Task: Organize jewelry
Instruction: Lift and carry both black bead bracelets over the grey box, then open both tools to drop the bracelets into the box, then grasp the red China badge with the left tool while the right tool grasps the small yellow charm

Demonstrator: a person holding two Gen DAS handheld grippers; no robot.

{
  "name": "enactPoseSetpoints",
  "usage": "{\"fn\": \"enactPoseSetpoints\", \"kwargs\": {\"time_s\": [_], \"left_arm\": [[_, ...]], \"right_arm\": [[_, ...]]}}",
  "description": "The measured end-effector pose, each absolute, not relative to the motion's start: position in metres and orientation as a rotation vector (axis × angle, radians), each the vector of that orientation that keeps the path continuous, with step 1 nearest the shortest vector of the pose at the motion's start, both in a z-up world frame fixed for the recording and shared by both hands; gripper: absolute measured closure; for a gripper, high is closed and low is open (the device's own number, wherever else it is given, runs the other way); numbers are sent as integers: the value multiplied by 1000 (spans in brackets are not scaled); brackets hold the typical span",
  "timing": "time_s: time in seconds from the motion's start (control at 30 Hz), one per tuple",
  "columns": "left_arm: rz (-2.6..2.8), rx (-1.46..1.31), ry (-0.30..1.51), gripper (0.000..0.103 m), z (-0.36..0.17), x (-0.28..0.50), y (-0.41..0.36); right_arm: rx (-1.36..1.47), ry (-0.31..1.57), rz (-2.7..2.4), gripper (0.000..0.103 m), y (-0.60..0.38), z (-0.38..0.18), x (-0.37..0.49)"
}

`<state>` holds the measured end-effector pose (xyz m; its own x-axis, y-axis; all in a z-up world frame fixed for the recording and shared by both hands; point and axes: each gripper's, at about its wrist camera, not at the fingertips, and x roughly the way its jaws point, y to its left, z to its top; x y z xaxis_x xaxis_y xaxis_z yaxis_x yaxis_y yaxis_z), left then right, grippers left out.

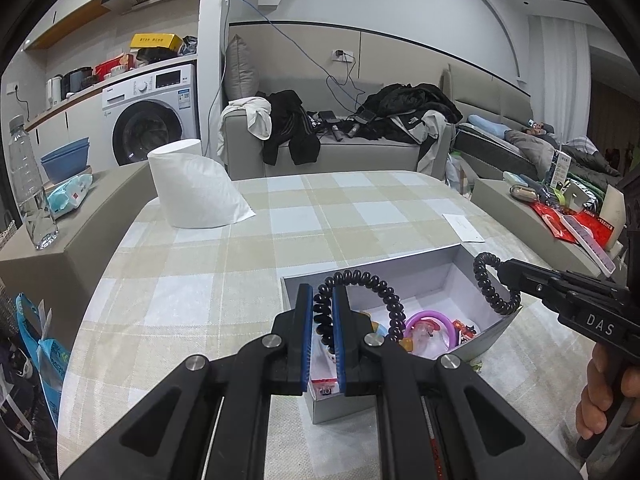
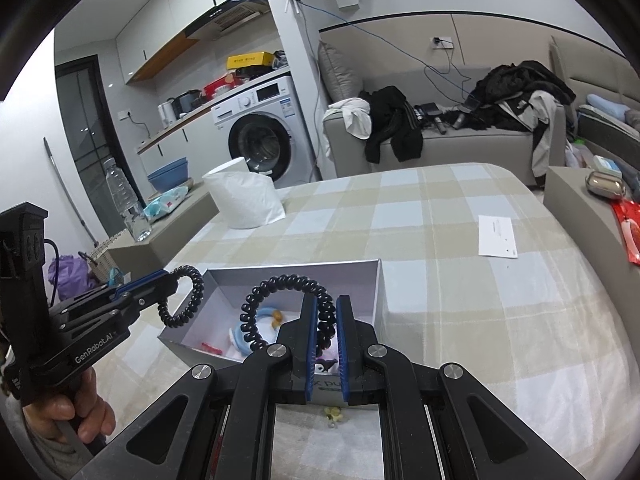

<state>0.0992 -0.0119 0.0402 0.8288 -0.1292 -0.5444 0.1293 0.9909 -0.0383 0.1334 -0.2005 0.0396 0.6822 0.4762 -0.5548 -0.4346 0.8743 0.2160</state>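
An open grey box (image 1: 400, 268) (image 2: 376, 280) sits on the checked tablecloth and holds small trinkets, among them a purple ring piece (image 1: 430, 322) and a blue one (image 2: 262, 320). My left gripper (image 1: 322, 296) (image 2: 170, 280) is shut on a black spiral hair tie (image 1: 372, 280) (image 2: 188, 300) above the box's left side. My right gripper (image 2: 323, 308) (image 1: 502, 270) is shut on a second black spiral hair tie (image 2: 280, 284) (image 1: 486, 284) above the box's right side. Both ties hang over the box.
A toilet paper roll (image 1: 188, 184) stands at the table's far left. A white paper slip (image 2: 496, 236) lies at the far right. A water bottle (image 1: 30, 184) stands on a grey ledge to the left. A small yellow trinket (image 2: 334, 414) lies before the box.
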Motion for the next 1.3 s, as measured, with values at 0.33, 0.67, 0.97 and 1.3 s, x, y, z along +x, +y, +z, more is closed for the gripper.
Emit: {"fn": "enactPoseSetpoints", "kwargs": {"time_s": [0.33,0.67,0.97,1.3], "left_arm": [[-111,-2,576,97,34,101,-13],[-153,-2,591,97,31,102,-18],[-170,-27,613,27,38,93,-18],[-215,-50,662,1,31,66,-17]], "right_arm": [[84,654,467,94,-204,36,137],[99,660,490,92,-203,35,137],[67,626,503,42,-203,42,129],[22,684,501,0,-220,35,113]]}}
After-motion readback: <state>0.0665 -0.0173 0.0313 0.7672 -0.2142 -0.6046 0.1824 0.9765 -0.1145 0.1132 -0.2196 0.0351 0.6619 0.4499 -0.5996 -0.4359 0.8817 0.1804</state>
